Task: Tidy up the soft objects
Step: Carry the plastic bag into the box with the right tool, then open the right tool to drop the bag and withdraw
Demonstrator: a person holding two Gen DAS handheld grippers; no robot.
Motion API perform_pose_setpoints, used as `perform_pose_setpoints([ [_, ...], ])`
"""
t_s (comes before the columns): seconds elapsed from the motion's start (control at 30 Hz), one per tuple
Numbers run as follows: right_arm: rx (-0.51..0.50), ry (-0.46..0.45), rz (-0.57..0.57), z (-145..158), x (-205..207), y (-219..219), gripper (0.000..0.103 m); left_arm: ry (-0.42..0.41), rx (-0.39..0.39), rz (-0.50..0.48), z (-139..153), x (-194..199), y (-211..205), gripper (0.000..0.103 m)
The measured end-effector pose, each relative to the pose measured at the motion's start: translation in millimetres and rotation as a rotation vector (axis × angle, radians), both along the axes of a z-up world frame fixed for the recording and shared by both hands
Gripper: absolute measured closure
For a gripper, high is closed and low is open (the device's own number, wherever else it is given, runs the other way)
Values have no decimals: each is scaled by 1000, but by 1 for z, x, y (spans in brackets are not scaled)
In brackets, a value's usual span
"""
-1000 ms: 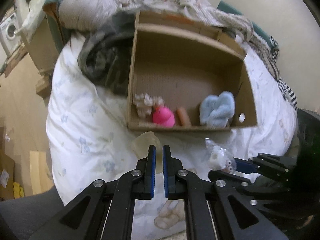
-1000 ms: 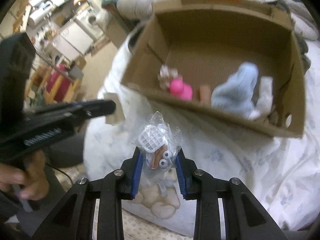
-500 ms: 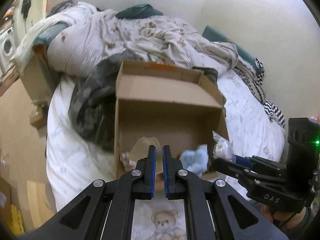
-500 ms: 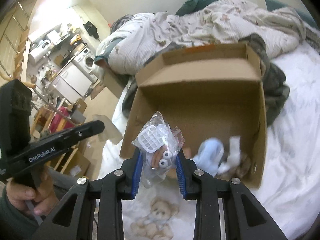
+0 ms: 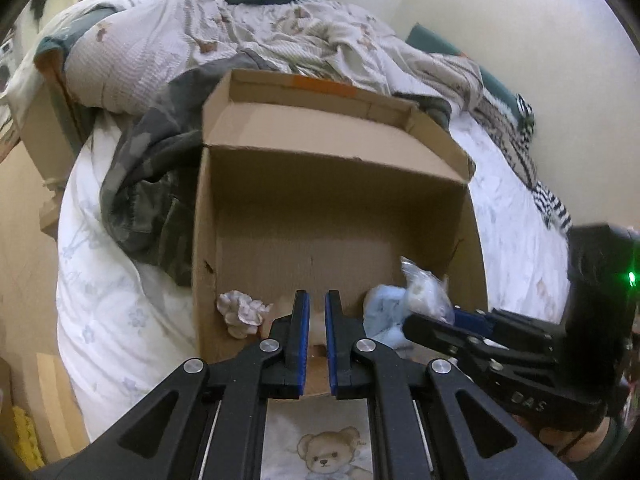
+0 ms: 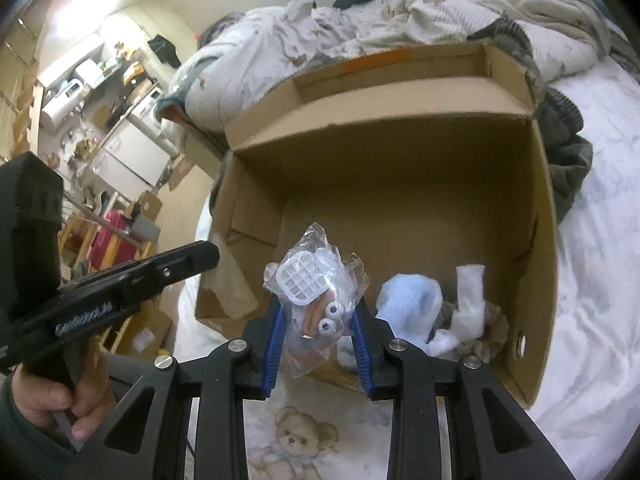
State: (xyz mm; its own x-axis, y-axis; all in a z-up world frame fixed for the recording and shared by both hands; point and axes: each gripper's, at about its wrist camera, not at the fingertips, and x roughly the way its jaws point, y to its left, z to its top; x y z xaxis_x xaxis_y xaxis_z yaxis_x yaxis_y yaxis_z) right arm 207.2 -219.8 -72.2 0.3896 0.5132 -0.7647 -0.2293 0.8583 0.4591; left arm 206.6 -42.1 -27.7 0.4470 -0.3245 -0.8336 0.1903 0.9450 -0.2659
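right tongs [image 6: 318, 340] low in the middle of the right wrist view, clamped on a clear bag [image 6: 316, 284] with a white grid piece on top and a googly-eyed toy inside. the blue pads press both sides of the bag, and it sits in front of the near wall of the box [image 6: 536, 208], over the opening. the box fills the centre of the frame, open on top, flaps up at the back, resting on the bed [image 6: 600, 280]. inside, lower right, a light blue plush [image 6: 408, 300] lies against white cloth [image 6: 468, 292]. a printed bear [image 6: 296, 440] shows on the sheet at the bottom, just in front of the box.

over to the left wrist view: left tongs [image 5: 316, 340] bottom centre, pads nearly together with only a thin slit between them and nothing gripped. they point at the near edge of the box. a crumpled floral rag [image 5: 240, 312] sits in the box's lower left corner, the blue plush just right of the tongs. the right tongs come in from the lower right with the bag above the box's near right corner. a dark camo garment [image 5: 152, 184] is heaped against the box's left side, and a rumpled blanket [image 5: 240, 36] lies across the top.

at the left edge of the right wrist view, a hand [image 6: 52, 400] grips the left tool's handle.
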Motion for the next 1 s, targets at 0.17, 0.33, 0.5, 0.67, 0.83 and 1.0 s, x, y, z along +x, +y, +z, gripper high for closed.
perform_pose_setpoints([
  [0.17, 6, 35, -17, -10, 11, 0, 70, 17, 35, -28, -8, 4, -10, 97],
  [0.33, 8, 44, -36, -12, 16, -4, 69, 45, 58, -1, -15, 9, -8, 97],
  [0.5, 16, 55, -47, -14, 14, -10, 69, 70, 55, 31, -21, 12, -5, 96],
  [0.67, 15, 62, -42, -15, 13, -9, 69, 76, 71, 34, -23, 12, -6, 92],
  [0.83, 21, 66, -47, -13, 14, -9, 69, 77, 98, 66, -24, 12, -1, 55],
  [1.0, 41, 60, -65, -11, 15, -14, 51, 41, 117, 89, -18, 10, 5, 44],
])
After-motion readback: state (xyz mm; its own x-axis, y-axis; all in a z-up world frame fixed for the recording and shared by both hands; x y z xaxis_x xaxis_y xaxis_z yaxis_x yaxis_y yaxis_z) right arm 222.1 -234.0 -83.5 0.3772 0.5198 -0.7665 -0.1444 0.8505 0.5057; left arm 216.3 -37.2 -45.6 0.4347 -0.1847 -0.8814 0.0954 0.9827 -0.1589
